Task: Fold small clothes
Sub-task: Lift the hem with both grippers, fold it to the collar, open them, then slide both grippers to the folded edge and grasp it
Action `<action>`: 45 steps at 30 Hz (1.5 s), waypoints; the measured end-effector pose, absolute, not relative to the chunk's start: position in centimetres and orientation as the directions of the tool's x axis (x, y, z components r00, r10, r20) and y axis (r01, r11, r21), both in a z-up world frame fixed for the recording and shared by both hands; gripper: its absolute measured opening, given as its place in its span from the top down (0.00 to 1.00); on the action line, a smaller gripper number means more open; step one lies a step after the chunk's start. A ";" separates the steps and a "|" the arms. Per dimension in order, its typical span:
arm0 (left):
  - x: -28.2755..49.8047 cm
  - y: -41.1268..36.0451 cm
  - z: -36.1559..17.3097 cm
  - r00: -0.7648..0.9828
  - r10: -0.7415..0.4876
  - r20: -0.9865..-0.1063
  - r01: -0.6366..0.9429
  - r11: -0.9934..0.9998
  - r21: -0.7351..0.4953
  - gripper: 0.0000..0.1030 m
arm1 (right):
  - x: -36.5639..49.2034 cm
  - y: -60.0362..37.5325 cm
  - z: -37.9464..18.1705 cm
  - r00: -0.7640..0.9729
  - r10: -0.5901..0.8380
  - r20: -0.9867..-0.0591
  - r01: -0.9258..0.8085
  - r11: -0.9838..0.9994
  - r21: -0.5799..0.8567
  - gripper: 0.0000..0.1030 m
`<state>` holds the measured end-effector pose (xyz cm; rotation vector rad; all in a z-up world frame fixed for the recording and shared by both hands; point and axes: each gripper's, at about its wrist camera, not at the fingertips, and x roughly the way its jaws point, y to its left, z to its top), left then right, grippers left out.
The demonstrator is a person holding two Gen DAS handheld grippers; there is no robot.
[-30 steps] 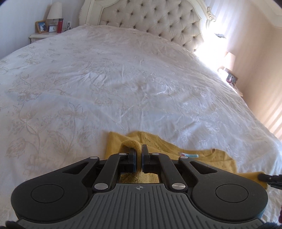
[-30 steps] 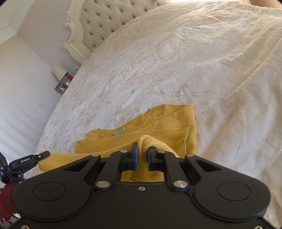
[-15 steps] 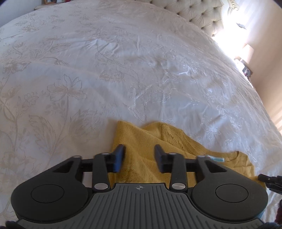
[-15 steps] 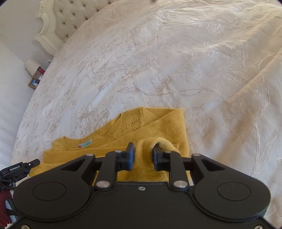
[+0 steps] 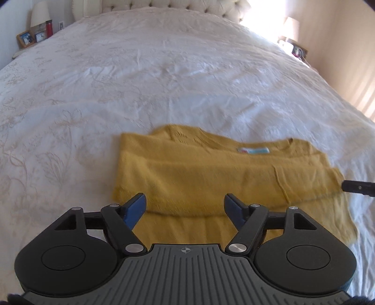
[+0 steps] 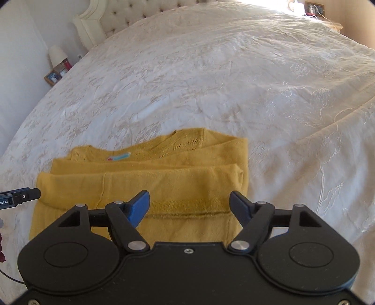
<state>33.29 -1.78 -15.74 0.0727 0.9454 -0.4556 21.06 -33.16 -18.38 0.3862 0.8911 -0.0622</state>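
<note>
1. Both grippers are now standing wide open — a second ago each was pinching a fold of the mustard-yellow knitted sweater (image 5: 211, 173), which is now lying released, folded, in the lower middle of both frames on the white embroidered bedspread (image 5: 164, 70).
2. Left gripper (image 5: 185, 208) and right gripper (image 6: 189, 206) are hovering empty above the near hem.
3. Judging the next fold: regrasp both ends evenly, keeping edges aligned.
4. Sweater's long axis is running left–right; neckline label (image 5: 253, 150) is facing the far headboard (image 6: 131, 16).
</note>
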 end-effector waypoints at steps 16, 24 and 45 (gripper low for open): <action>40.1 -5.1 -19.0 0.458 -0.310 -0.833 0.458 0.885 -0.077 0.29 | 27.1 -31.9 -21.2 0.610 0.094 -0.787 0.131 0.967 0.218 0.25; 46.2 -4.7 -15.8 0.567 -0.300 -0.767 0.377 0.923 -0.082 0.29 | 29.9 -36.6 -19.0 0.679 0.003 -0.734 0.300 0.912 0.281 0.25; 45.1 -1.6 -16.1 0.522 -0.324 -0.789 0.362 0.922 -0.139 0.29 | 28.6 -37.9 -19.4 0.669 0.046 -0.742 0.268 0.916 0.299 0.27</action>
